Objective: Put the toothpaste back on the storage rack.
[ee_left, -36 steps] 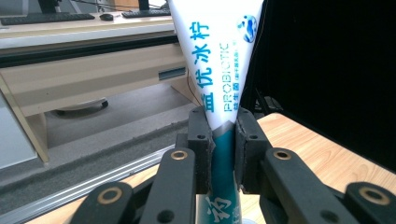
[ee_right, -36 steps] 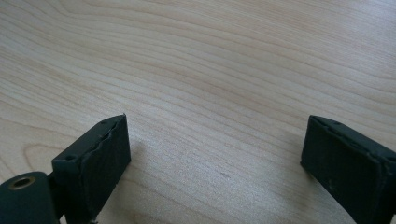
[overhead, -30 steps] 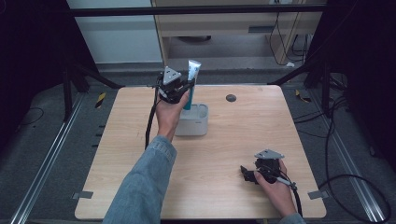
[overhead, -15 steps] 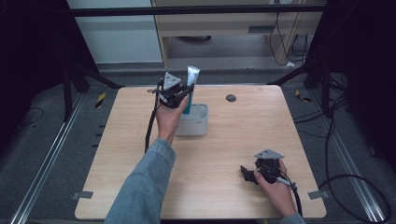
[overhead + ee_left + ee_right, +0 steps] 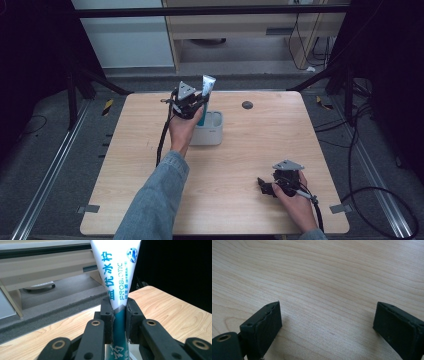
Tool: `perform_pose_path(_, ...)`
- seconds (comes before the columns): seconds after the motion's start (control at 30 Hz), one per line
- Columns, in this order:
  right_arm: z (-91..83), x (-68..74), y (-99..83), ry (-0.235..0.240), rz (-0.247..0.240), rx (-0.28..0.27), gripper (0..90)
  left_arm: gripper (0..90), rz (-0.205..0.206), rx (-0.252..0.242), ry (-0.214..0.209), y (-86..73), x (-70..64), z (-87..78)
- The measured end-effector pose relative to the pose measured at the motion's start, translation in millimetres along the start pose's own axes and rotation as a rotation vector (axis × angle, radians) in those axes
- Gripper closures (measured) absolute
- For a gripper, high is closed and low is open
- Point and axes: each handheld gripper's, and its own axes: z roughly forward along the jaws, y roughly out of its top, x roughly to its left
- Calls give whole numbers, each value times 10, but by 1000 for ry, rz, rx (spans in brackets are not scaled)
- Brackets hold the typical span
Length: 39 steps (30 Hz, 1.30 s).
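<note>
- High view first: the toothpaste tube point(image 5: 207, 89) stands up straight, with its bottom end down in the small white holder point(image 5: 214, 131) near the far side of the desk point(image 5: 260, 145).
- Left claw point(image 5: 196, 106) pinches the tube tight on both sides, at the spot where white turns to green.
- To do this step well, I think the tube should go straight up or straight down, not tipped, so it does not drag on the holder's wall and pull the light holder along.
- A soft squeeze looks best, since the tube can bend.
- Right claw point(image 5: 264, 186) sits low near the front right of the desk, spread wide, with nothing in it.
- Lots of bare wood lies between the two hands and off to the left.
- Close behind the holder is the far edge of the desk, with a small dark round spot point(image 5: 246, 105) to the right.
</note>
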Motion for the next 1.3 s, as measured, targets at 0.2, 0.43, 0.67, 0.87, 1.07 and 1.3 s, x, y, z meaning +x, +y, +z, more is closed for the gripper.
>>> perform_pose_path(0.2, -2, 0, 0, -1, 0, 2, 83, 786, 9, 10, -1, -17, -13, 12)
perform_pose_path(0.43, -1, 0, 0, -1, 0, 1, 83, 786, 21, 21, 2, -30, -32, 18)
perform_pose_path(0.67, -2, 1, 0, -1, 1, 2, 83, 786, 24, 36, 5, -55, -25, 26)
perform_pose_path(0.87, -2, 1, 0, -1, 1, 3, 83, 785, 19, 51, 12, -92, -15, 21)
perform_pose_path(1.07, -2, 1, 0, 0, 1, 2, 83, 785, 38, 63, 33, -112, -42, 25)
perform_pose_path(1.3, -2, 1, 0, 0, 1, 2, 83, 785, 22, 65, 54, -160, -51, 45)
